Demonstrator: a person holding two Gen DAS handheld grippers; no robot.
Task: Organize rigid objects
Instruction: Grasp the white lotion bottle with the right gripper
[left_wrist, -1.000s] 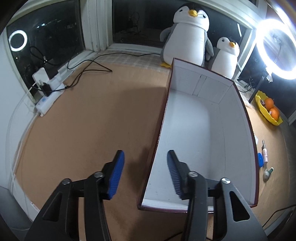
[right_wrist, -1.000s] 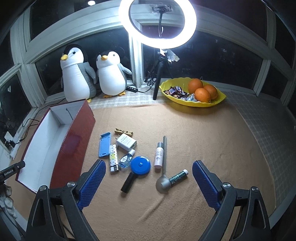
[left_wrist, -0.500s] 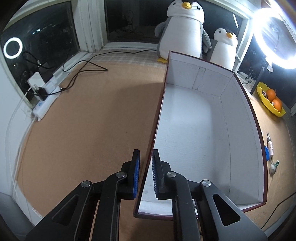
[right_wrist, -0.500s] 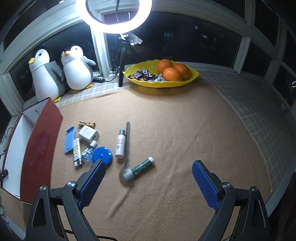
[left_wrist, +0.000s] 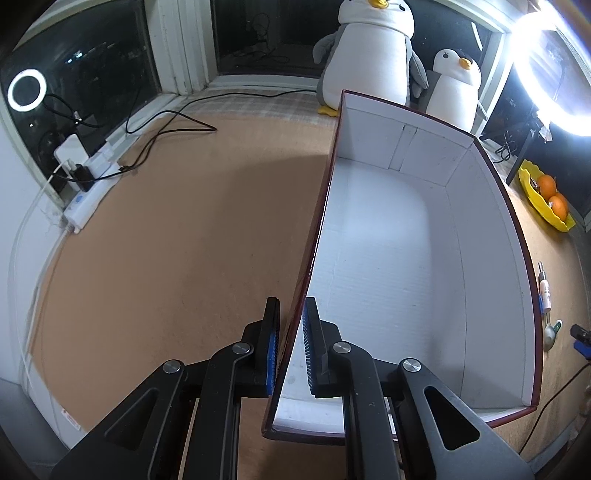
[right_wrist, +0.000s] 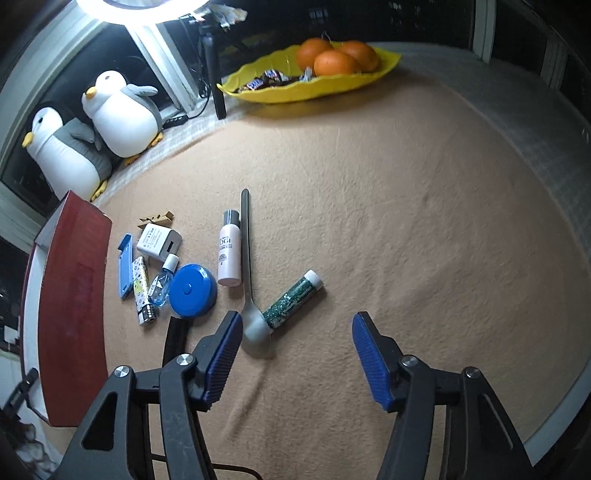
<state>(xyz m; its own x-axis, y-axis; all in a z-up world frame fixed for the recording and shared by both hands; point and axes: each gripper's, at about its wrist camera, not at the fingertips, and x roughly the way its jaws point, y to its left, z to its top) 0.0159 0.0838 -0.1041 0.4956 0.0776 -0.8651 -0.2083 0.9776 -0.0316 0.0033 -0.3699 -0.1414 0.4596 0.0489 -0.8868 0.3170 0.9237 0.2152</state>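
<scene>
My left gripper (left_wrist: 291, 308) is shut on the near left wall of the box (left_wrist: 424, 155), which is dark red outside, white inside and holds nothing. In the right wrist view the box (right_wrist: 74, 295) stands at the left. Beside it lie small items: a blue round case (right_wrist: 192, 290), a white bottle (right_wrist: 229, 254), a spoon (right_wrist: 246, 251), a green tube (right_wrist: 295, 297), a white charger (right_wrist: 159, 243) and a black stick (right_wrist: 176, 338). My right gripper (right_wrist: 297, 319) hovers just short of the spoon bowl and tube. Its jaws are closing and its pads touch nothing.
A yellow bowl (right_wrist: 314, 92) with oranges and sweets sits at the back, by the ring light's stand (right_wrist: 216, 85). Two plush penguins (right_wrist: 118, 114) stand behind the box. A power strip (left_wrist: 92, 188) and cables lie at the carpet's left edge.
My left gripper closed onto the box's left wall. My right gripper sank and rolled toward the spoon and tube, and its jaws narrowed.
</scene>
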